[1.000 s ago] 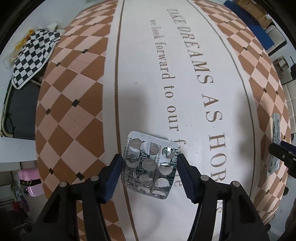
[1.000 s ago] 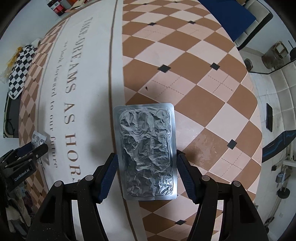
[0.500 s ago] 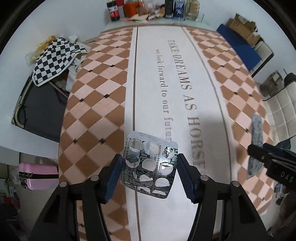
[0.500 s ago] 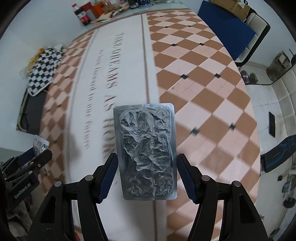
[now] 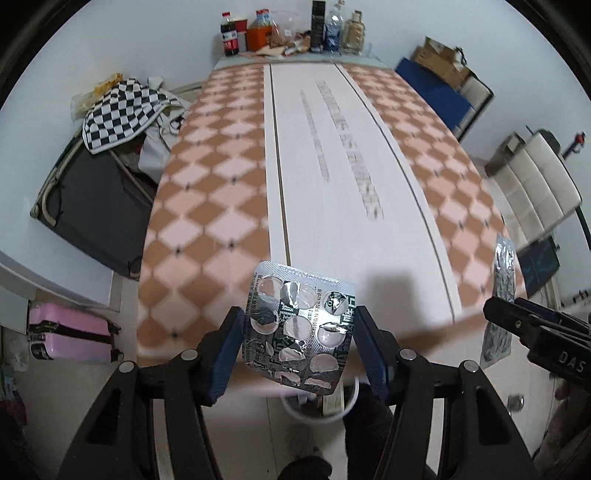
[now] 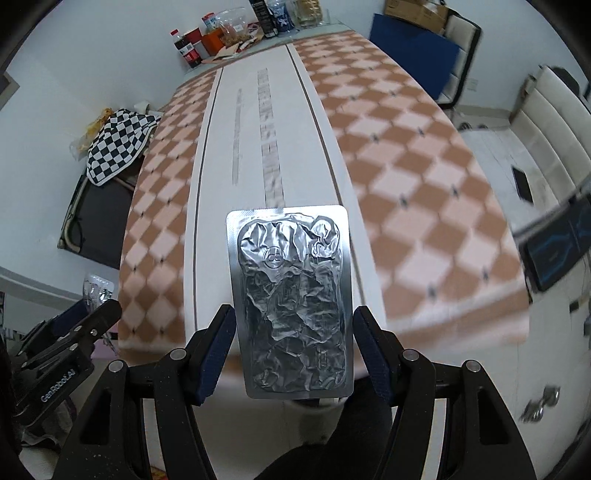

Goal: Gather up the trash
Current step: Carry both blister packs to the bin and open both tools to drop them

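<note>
Left gripper (image 5: 298, 345) is clamped on an emptied pill blister pack (image 5: 300, 328), popped-foil side up, gripped by its two side edges btw the blue pads; approx half the pack sticks out past the tips, tilted a bit. Right gripper (image 6: 293, 345) is closed the same way on a crumpled silver foil blister sheet (image 6: 291, 302), held by its long edges, top half poking fwd beyond the pads. Both packs are held up in the air above the near end of the long table (image 5: 229, 192), w/ its checkered cloth. A white bin rim (image 5: 321, 408) is partly seen under the left pack, just past the table edge. Further out, a checkerboard cloth (image 5: 118, 110) is draped on stuff at left, and bottles (image 5: 231, 35) are lined up at the far end.
</note>
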Demonstrator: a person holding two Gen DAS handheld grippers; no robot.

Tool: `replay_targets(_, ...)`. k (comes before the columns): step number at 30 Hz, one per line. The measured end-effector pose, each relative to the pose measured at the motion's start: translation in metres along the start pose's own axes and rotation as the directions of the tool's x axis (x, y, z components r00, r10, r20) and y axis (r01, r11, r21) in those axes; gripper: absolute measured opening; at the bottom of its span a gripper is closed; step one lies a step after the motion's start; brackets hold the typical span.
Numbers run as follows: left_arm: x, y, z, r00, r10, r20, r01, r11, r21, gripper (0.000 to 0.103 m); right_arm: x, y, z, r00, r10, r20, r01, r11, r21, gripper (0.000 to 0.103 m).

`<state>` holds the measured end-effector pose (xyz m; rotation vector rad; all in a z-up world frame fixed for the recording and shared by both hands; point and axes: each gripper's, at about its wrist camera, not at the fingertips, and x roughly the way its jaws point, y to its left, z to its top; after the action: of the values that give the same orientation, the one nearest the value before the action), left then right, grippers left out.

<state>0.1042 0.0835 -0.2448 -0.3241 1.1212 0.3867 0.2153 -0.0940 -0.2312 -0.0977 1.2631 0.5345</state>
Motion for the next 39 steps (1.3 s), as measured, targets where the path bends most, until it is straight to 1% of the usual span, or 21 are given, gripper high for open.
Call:
replay_targets(2, 0.0, -0.002, -0.025, 0.999, -0.01, -0.031, 0.01, 1.0, 0.001, 0.056, -0.006, -0.003, -0.038, 1.0, 0.001, -0.023, -0.001, 1.0, 0.022, 0.067)
replay_targets(7, 0.015, -0.01, -0.079, 0.992, -0.049, -0.115, 0.047, 0.999, -0.015, 0.056, 0.0, -0.019, -0.106, 0.996, 0.001, -0.093, 0.004, 0.999, 0.051, 0.067)
replay_targets(10, 0.042, -0.015, -0.115, 0.979, -0.074, -0.191, 0.066, 0.997, -0.049, 0.056, 0.022, -0.037, -0.145, 0.988, 0.0, -0.157, 0.012, 0.997, 0.078, 0.067)
replay_targets(11, 0.059, -0.015, -0.13, 0.969, -0.085, -0.231, 0.071, 0.995, -0.069, 0.056, 0.03, -0.042, -0.152, 0.985, 0.004, -0.173, 0.011, 0.996, 0.087, 0.067)
replay_targets(13, 0.085, -0.015, -0.15, 0.955, -0.113, -0.276, 0.086, 0.99, -0.108, 0.056, 0.057, -0.056, -0.173, 0.974, 0.008, -0.228, 0.015, 0.995, 0.1, 0.067)
replay_targets(15, 0.125, -0.014, -0.172, 0.933, -0.142, -0.33, 0.094, 0.983, -0.157, 0.056, 0.087, -0.069, -0.193, 0.962, 0.023, -0.271, 0.01, 0.993, 0.119, 0.067)
replay_targets(16, 0.142, -0.013, -0.18, 0.925, -0.155, -0.347, 0.097, 0.979, -0.178, 0.056, 0.108, -0.076, -0.203, 0.956, 0.027, -0.292, 0.011, 0.992, 0.126, 0.067)
replay_targets(17, 0.172, -0.011, -0.191, 0.912, -0.168, -0.374, 0.094, 0.974, -0.207, 0.056, 0.131, -0.084, -0.211, 0.951, 0.034, -0.307, 0.008, 0.991, 0.133, 0.067)
replay_targets(20, 0.231, -0.006, -0.211, 0.89, -0.2, -0.409, 0.094, 0.96, -0.265, 0.056, 0.194, -0.105, -0.231, 0.939, 0.056, -0.338, -0.002, 0.987, 0.158, 0.067)
replay_targets(22, 0.278, -0.001, -0.223, 0.881, -0.206, -0.426, 0.079, 0.951, -0.298, 0.056, 0.236, -0.117, -0.243, 0.932, 0.058, -0.357, 0.002, 0.986, 0.165, 0.067)
replay_targets(25, 0.329, 0.004, -0.236, 0.868, -0.226, -0.443, 0.069, 0.937, -0.343, 0.056, 0.301, -0.135, -0.26, 0.914, 0.093, -0.396, -0.01, 0.978, 0.207, 0.067)
replay_targets(27, 0.355, 0.007, -0.245, 0.859, -0.25, -0.446, 0.077, 0.926, -0.371, 0.056, 0.339, -0.145, -0.271, 0.904, 0.111, -0.412, -0.013, 0.972, 0.233, 0.067)
replay_targets(29, 0.378, 0.011, -0.255, 0.846, -0.279, -0.454, 0.086, 0.912, -0.401, 0.057, 0.371, -0.152, -0.278, 0.9, 0.117, -0.419, -0.009, 0.968, 0.249, 0.067)
replay_targets(30, 0.392, 0.013, -0.261, 0.835, -0.294, -0.465, 0.086, 0.904, -0.418, 0.057, 0.383, -0.155, -0.282, 0.899, 0.119, -0.421, -0.007, 0.966, 0.258, 0.067)
replay_targets(32, 0.407, 0.017, -0.27, 0.826, -0.313, -0.469, 0.09, 0.894, -0.439, 0.057, 0.411, -0.162, -0.291, 0.894, 0.138, -0.426, -0.005, 0.954, 0.3, 0.067)
replay_targets(34, 0.413, 0.02, -0.273, 0.817, -0.314, -0.483, 0.088, 0.896, -0.435, 0.058, 0.432, -0.165, -0.295, 0.891, 0.152, -0.428, -0.002, 0.944, 0.33, 0.068)
replay_targets(35, 0.414, 0.022, -0.274, 0.818, -0.316, -0.481, 0.092, 0.896, -0.434, 0.058, 0.442, -0.167, -0.298, 0.889, 0.171, -0.425, -0.009, 0.934, 0.358, 0.068)
replay_targets(36, 0.413, 0.024, -0.274, 0.821, -0.315, -0.477, 0.094, 0.898, -0.43, 0.067, 0.447, -0.169, -0.299, 0.886, 0.184, -0.425, -0.014, 0.928, 0.371, 0.069)
replay_targets(37, 0.41, 0.026, -0.273, 0.823, -0.312, -0.474, 0.095, 0.899, -0.428, 0.085, 0.453, -0.169, -0.301, 0.882, 0.198, -0.427, -0.02, 0.922, 0.386, 0.073)
replay_targets(38, 0.407, 0.028, -0.273, 0.827, -0.306, -0.473, 0.092, 0.902, -0.423, 0.093, 0.459, -0.169, -0.304, 0.88, 0.215, -0.424, -0.03, 0.915, 0.401, 0.087)
replay_targets(39, 0.403, 0.029, -0.273, 0.832, -0.294, -0.471, 0.086, 0.906, -0.414, 0.096, 0.461, -0.167, -0.304, 0.878, 0.226, -0.422, -0.036, 0.91, 0.412, 0.098)
